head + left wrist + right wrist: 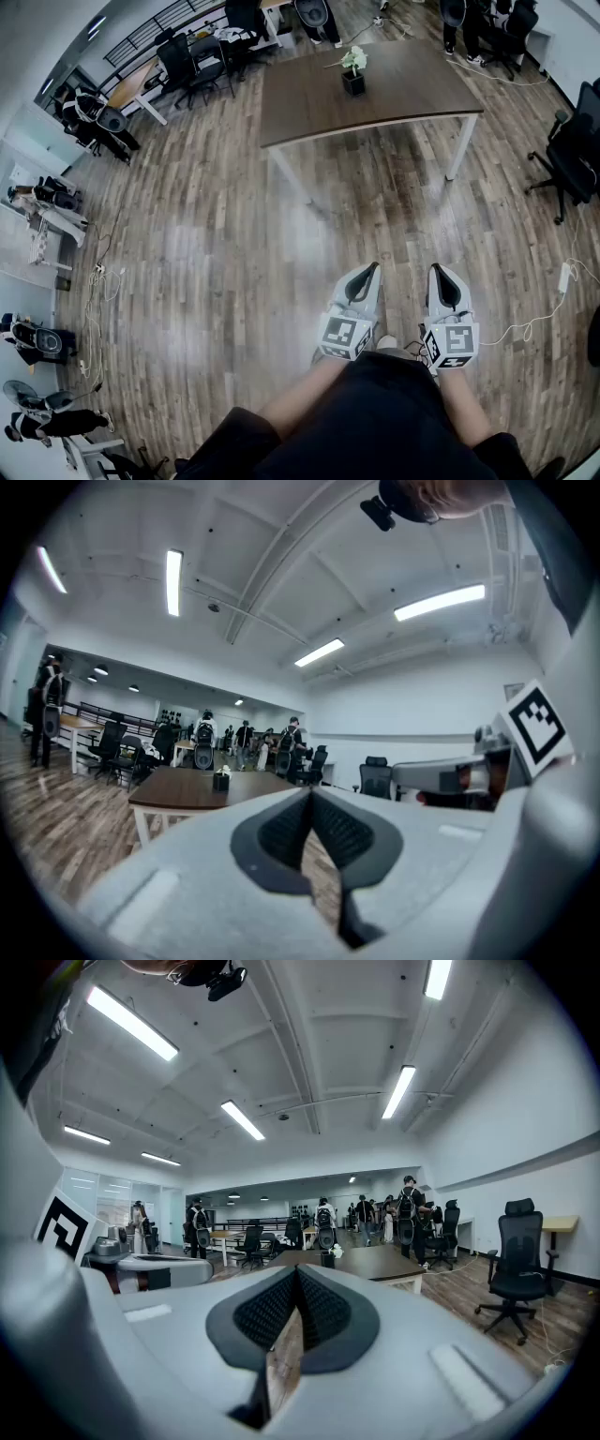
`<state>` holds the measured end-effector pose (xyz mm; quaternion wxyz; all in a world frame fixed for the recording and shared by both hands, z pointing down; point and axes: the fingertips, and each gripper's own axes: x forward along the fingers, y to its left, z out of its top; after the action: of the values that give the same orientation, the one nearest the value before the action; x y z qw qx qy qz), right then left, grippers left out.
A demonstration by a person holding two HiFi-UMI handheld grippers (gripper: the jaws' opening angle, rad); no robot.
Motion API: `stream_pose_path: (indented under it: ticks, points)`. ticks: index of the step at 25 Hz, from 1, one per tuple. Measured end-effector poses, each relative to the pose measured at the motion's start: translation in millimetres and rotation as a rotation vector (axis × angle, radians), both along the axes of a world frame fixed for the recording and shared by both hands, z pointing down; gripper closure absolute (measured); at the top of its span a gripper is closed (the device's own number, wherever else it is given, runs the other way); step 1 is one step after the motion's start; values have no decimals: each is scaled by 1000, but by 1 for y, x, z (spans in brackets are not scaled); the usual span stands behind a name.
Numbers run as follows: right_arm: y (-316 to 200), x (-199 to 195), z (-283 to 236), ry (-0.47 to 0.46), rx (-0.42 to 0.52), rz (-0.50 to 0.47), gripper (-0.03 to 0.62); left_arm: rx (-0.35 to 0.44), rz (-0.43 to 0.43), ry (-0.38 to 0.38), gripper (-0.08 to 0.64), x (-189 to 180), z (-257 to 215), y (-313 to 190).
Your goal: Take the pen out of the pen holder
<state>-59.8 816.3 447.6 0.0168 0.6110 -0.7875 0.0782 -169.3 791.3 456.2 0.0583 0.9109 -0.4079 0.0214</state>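
Distance is what the coming move turns on: the pen holder point(353, 84) stands upright on the far counter point(412, 89), well apart from both claws, with a wide stretch of wooden floor point(216, 253) between. Left claw point(369, 268) and right claw point(439, 270) hang side by side near the person's waist, roughly level, each with its jaws pressed together on nothing. Seen from the head, the holder lies far ahead and close to the line of the left claw. In the left gripper view it sits left of the closed tips, and in the right gripper view just right of them, so the two claws seem toed in slightly and neither is plainly nearer. A pale thing point(354, 59) sticks up out of the holder, too small to tell for a pen. Its long axis looks upright, so the pull would likely be straight up once a claw is over it. Judged from this, the task is not begun: the person must first walk to the counter, then spread one claw before closing on the pen
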Motion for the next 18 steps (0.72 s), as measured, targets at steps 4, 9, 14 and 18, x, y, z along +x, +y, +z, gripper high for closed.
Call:
stream_pose_path:
  ticks: [4, 9, 14, 18]
  points:
    - [6, 9, 9, -31, -9, -5, 592, 12, 10, 6, 557, 11, 0, 2]
    - [10, 15, 11, -49, -13, -22, 592, 13, 12, 5, 557, 18, 1, 6]
    - [3, 43, 25, -71, -37, 27, 592, -3, 21, -5, 557, 31, 12, -2]
    - [-13, 49, 36, -63, -49, 40, 592, -9, 37, -9, 557, 35, 19, -24]
